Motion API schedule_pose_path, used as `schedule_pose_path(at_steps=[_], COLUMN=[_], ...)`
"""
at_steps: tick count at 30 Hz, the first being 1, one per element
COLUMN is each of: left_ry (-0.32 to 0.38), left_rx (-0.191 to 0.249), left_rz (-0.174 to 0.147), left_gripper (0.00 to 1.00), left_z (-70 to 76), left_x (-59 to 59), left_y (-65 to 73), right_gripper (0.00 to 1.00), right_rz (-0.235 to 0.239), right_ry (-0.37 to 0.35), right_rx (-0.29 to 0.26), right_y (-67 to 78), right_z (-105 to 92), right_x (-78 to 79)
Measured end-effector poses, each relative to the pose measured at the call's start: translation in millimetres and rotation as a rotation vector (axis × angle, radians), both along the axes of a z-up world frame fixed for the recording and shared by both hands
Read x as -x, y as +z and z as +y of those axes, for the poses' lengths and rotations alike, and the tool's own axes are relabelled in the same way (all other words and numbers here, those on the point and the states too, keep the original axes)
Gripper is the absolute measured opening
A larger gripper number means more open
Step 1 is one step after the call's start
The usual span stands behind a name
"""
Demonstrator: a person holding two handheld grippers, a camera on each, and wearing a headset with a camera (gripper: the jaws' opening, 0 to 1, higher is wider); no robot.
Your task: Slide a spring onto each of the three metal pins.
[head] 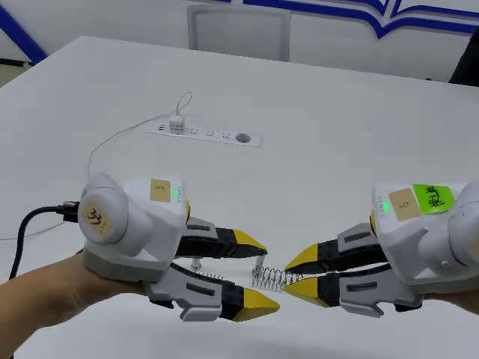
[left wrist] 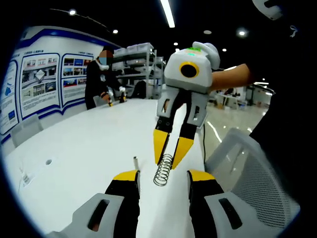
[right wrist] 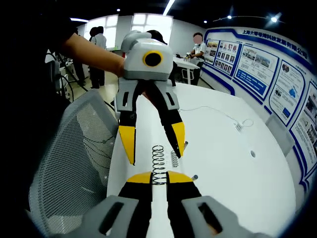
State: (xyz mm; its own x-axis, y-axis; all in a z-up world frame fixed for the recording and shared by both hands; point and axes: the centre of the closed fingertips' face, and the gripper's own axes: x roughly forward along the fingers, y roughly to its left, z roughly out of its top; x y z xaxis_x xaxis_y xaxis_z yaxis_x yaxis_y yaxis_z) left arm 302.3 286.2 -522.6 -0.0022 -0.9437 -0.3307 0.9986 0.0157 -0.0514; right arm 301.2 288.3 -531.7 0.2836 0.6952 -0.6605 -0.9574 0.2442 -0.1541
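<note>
My right gripper (right wrist: 158, 179) jaws pinch spring (right wrist: 158, 161) | my left gripper (left wrist: 163, 176) jaws spread, spring's free end between them | over near edge of counter (head: 337, 149).

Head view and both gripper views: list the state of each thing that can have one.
spring: gripped at one end, on no pin.
right tool: shut on spring.
left tool: open, empty.
second spring: upright, seemingly on a pin.
pin: upright, bare.
power strip: one plug in.
</note>
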Motion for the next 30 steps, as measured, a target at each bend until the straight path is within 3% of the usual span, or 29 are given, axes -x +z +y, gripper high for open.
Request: schedule_pose_path(at_steps=[5,23,26,27,30], left_ry=[-0.015,-0.02,-0.024,-0.028,-0.035], left_rx=[0.001,-0.028,-0.031,-0.036,-0.05], left_rz=[0.008,0.032,0.017,-0.003,0.007], left_gripper=[0.29,0.14,0.12,0.11,0.1], left_z=[-2.1,-3.1,-3.2,-3.1,-3.3], left_x=[3.0,3.6,4.2,4.6,7.1], left_y=[-0.8,-8.9,-8.8,-8.9,-9.2], right_gripper=[0.1,0.1,0.1,0.1,0.11], right_rz=[0.013,0.029,0.027,0.027,0.031], right_ry=[0.02,0.044,0.046,0.046,0.06], right_rx=[0.002,-0.007,-0.008,-0.01,-0.011], right_y=[-3.2,-5.0,-4.2,-3.8,-4.2], right_z=[1.9,3.9,3.6,3.7,3.9], right_x=[3.7,4.7,4.4,4.5,6.6])
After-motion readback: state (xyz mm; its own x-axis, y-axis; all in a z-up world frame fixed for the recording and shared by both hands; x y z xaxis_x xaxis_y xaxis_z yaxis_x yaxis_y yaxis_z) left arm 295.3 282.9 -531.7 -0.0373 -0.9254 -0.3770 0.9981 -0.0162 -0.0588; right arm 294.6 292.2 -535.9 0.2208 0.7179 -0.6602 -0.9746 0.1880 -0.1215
